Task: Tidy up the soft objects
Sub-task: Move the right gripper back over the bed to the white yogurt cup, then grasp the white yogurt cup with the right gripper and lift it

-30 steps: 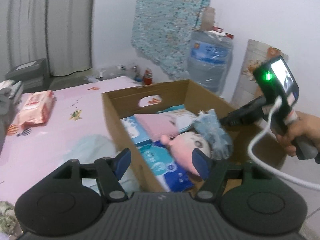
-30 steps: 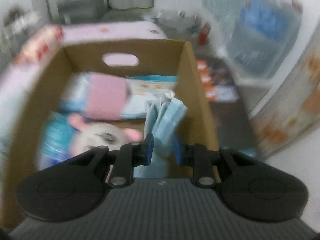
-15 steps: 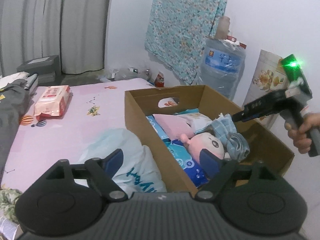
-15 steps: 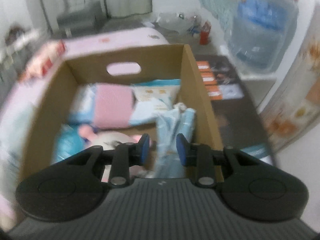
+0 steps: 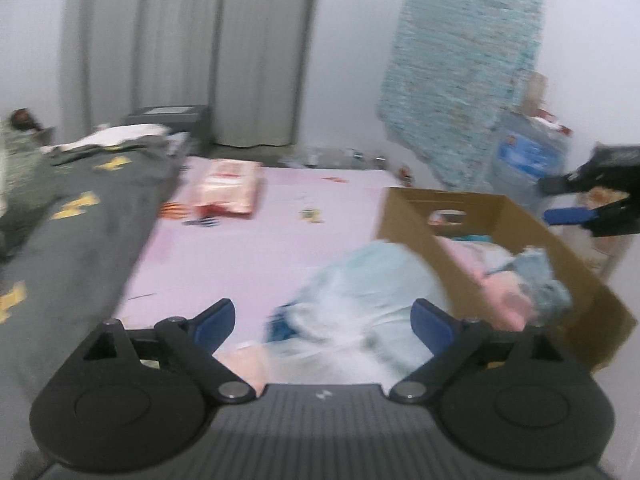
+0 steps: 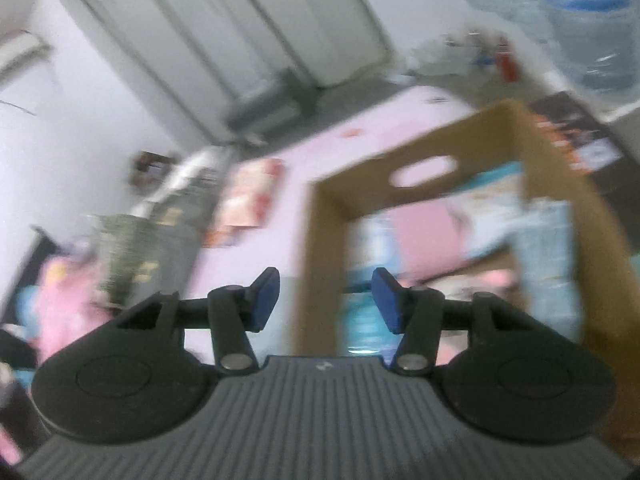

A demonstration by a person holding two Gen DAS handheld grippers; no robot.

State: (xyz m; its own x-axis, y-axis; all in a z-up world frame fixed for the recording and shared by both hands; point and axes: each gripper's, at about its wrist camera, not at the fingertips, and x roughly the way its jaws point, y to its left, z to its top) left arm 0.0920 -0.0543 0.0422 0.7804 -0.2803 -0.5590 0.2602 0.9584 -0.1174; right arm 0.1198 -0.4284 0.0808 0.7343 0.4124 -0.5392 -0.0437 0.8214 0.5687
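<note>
A brown cardboard box [image 5: 416,232] stands on the pink sheet, holding packs, a pink plush doll [image 5: 508,304] and a light blue cloth bundle [image 5: 540,276]. Beside the box lies a pale blue soft bag [image 5: 360,296]. My left gripper [image 5: 324,320] hovers over that bag with its jaws opening wide and nothing pressed between them. My right gripper [image 6: 326,300] is above the box's near left corner [image 6: 316,248], jaws opening, nothing between them. The right gripper also shows in the left wrist view [image 5: 592,204], raised beyond the box. Both views are blurred.
A pink-and-red wipes pack [image 5: 228,192] lies on the pink sheet [image 5: 240,256]. A dark grey blanket [image 5: 80,224] covers the left side. A water jug [image 5: 524,160] and a hanging patterned cloth [image 5: 464,76] stand behind the box. Grey curtains [image 5: 180,52] fill the back.
My right gripper let go of the light blue bundle in the box, lifted and rolled, its jaws spreading. My left gripper swung left from the box to over the pale blue bag and widened.
</note>
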